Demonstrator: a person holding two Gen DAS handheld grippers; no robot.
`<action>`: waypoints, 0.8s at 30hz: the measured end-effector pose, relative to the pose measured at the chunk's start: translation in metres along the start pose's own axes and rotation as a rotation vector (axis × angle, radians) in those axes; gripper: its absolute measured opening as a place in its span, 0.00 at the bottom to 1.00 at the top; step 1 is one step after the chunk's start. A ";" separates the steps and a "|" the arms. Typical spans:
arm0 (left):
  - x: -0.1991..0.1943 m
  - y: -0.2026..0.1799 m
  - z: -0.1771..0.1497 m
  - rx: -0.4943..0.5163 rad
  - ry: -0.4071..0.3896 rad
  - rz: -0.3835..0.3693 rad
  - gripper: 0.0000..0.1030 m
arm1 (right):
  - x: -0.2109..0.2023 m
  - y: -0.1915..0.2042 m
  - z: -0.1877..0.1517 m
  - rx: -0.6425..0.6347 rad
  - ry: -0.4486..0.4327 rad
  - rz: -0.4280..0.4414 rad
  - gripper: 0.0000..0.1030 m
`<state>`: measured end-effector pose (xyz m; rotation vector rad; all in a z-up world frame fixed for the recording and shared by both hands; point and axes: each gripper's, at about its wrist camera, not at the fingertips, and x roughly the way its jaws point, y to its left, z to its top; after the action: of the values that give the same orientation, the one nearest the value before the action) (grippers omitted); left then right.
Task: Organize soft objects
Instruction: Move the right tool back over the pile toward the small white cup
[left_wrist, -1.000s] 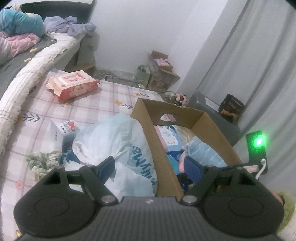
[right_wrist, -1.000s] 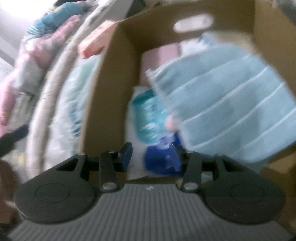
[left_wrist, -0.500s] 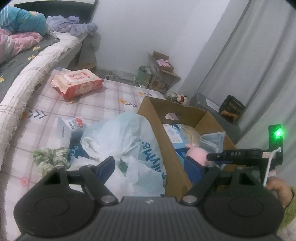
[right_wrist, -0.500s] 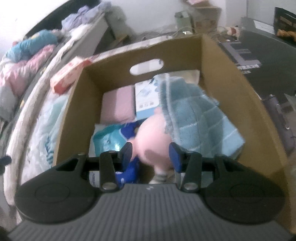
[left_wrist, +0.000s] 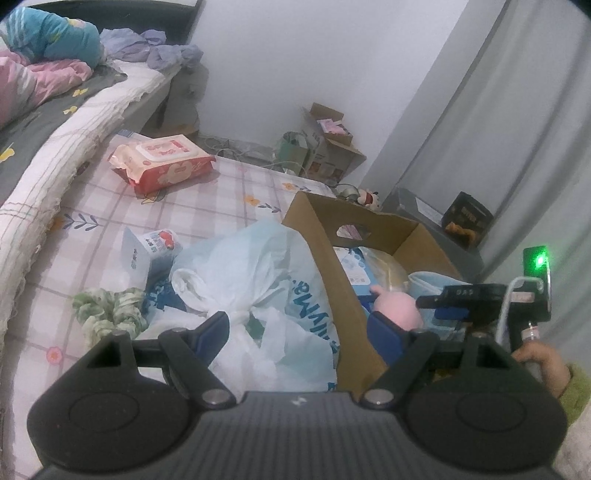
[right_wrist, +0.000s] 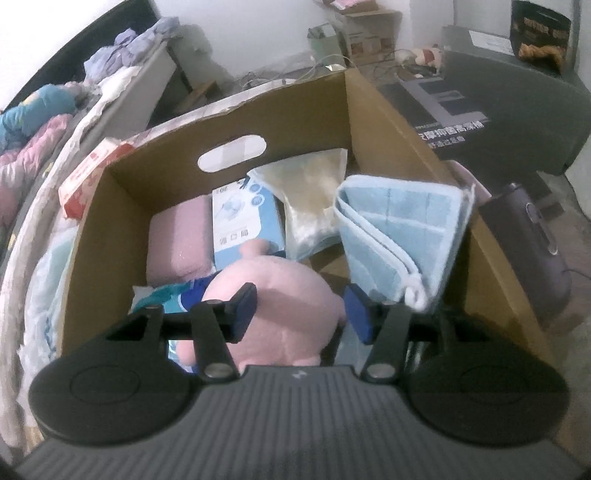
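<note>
Two grippers | left gripper (left_wrist: 299, 332): wide, empty | right gripper (right_wrist: 301, 310): opening around round pink plush (right_wrist: 280, 295) (corrugated box (right_wrist: 369, 122))

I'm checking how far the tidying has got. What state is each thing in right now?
cardboard box: open-topped, partly filled
pink plush toy: in box, between opening jaws
right gripper: opening, releasing
blue towel: folded, leaning in box
left gripper: open, empty
wet wipes pack: on bed, lid closed
</note>
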<state>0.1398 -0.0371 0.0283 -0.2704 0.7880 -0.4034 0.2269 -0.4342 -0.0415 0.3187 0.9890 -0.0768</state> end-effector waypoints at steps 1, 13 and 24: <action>-0.001 0.001 0.000 -0.001 -0.001 0.000 0.81 | -0.003 -0.001 0.001 0.017 -0.002 0.026 0.51; -0.023 0.008 -0.011 -0.001 -0.038 0.013 0.83 | -0.077 -0.019 -0.016 0.218 -0.148 0.264 0.69; -0.066 0.041 -0.036 0.014 -0.082 0.106 0.86 | -0.124 0.055 -0.071 0.106 -0.188 0.429 0.82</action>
<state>0.0815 0.0260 0.0296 -0.2294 0.7152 -0.2967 0.1131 -0.3708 0.0381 0.6037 0.7148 0.2285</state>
